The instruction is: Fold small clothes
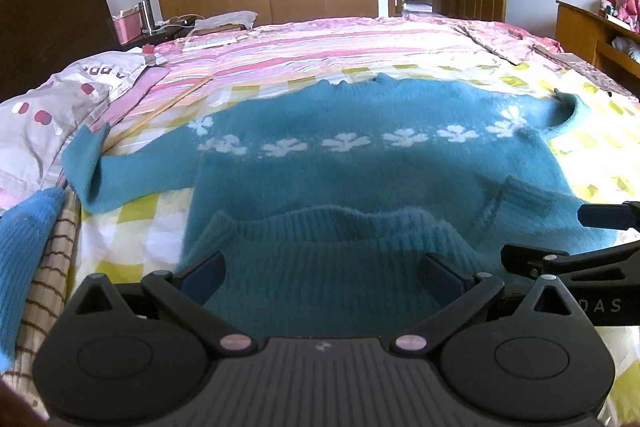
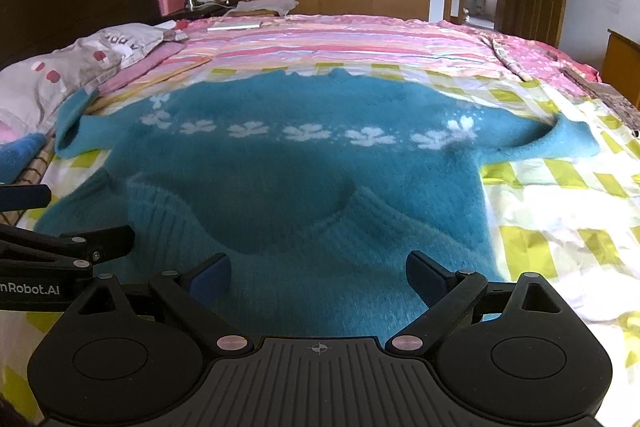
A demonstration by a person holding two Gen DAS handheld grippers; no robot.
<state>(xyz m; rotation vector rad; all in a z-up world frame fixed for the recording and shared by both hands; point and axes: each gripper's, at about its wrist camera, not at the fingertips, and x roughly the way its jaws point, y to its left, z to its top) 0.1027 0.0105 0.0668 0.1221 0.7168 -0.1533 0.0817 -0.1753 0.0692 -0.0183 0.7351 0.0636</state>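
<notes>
The small teal fuzzy knit sweater with a band of white flower motifs (image 1: 360,163) lies spread flat on the bed, over a yellow-and-white checked sheet (image 2: 560,187), its ribbed end nearest me and both sleeves out to the sides. The sleeve on my left (image 1: 92,167) reaches the bed's edge beside a grey spotted pillow (image 1: 48,107); the sleeve on my right (image 2: 560,143) rests on the sheet with its cuff turned up.

Risk, as I judge it: the knit is thick and soft, so a shallow pinch could take only the top layer, or catch the sheet beneath, and drag the fold askew. The two tools sit close together, so they could also collide.

My left hand-held gripper (image 1: 324,273) hovers over the ribbed end, jaws spread wide, nothing between them. My right hand-held gripper (image 2: 318,275) is likewise wide apart and empty over the same end. Whether either tool's fingers touch the knit I cannot tell.
</notes>
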